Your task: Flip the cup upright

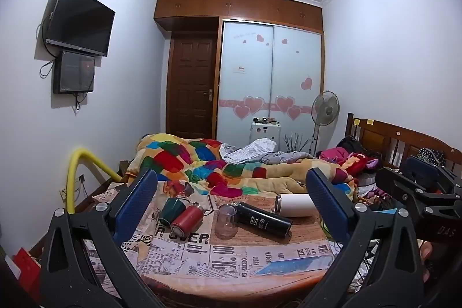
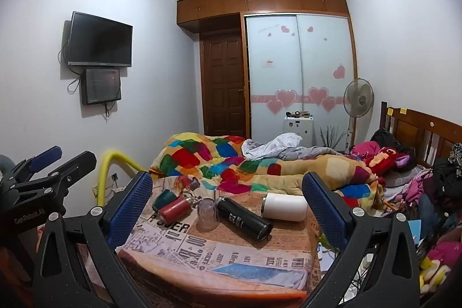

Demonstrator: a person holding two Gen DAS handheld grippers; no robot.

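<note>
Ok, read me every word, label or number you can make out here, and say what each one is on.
"OVER": newspaper-print tablecloth
"00": same tablecloth
"DAS": right gripper's body
"GenRobot.AI": left gripper's body
White print on the black bottle: too blurred
Wardrobe door label: too small

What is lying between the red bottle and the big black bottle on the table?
A clear plastic cup stands there, between the red bottle and the black bottle. The right wrist view shows it best; the left shows it too.
</note>
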